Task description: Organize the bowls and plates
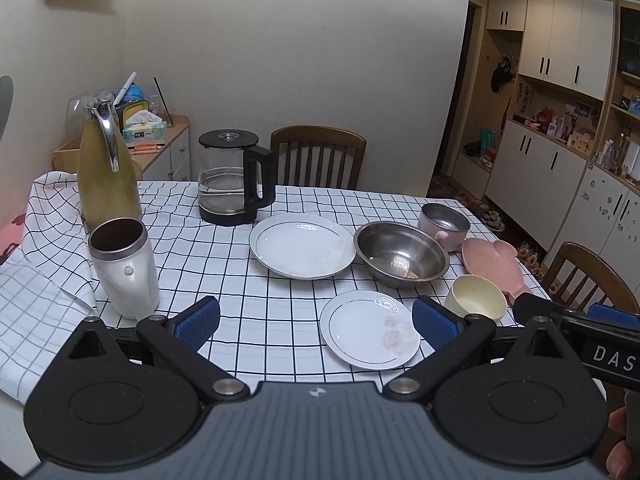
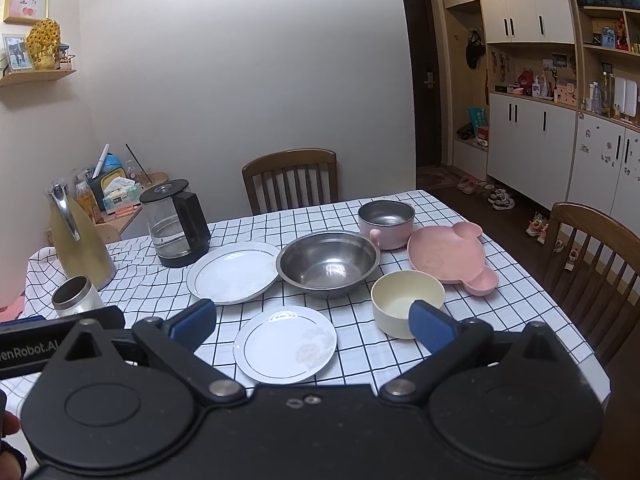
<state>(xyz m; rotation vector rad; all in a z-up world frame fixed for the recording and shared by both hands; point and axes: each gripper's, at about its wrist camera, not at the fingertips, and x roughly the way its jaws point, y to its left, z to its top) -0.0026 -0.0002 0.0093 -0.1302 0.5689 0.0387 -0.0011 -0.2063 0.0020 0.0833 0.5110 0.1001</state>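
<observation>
Hovering: both grippers above near table edge, nothing held.
Left gripper (image 1: 316, 320): jaws spread wide, empty; blue pads either side of small white plate (image 1: 370, 330) in its view.
Right gripper (image 2: 312, 322): jaws wide apart, empty; right pad overlaps cream bowl (image 2: 406, 300) in view, contact can't tell.
Table (image 2: 460, 344): white cloth w/ black grid.
Small white plate: nearest edge, centre, faint smear on it, alone.
Large white plate (image 2: 234, 272): behind small one, just in front of glass kettle (image 2: 174, 222).
Steel bowl (image 2: 328, 264): mid-table, right of large plate, rims close or touching, can't tell.
Pink mug-bowl (image 2: 386, 222): behind steel bowl, steel inside, upright.
Pink bear plate (image 2: 450, 256): right side, beside pink mug-bowl, behind cream bowl.
Cream bowl: front right, upright, empty.
Other: yellow thermos jug (image 1: 106, 176) far left; white tumbler (image 1: 124, 268) in front of it, open top.
Chairs: one at far side (image 2: 290, 180), one at right (image 2: 592, 256).
</observation>
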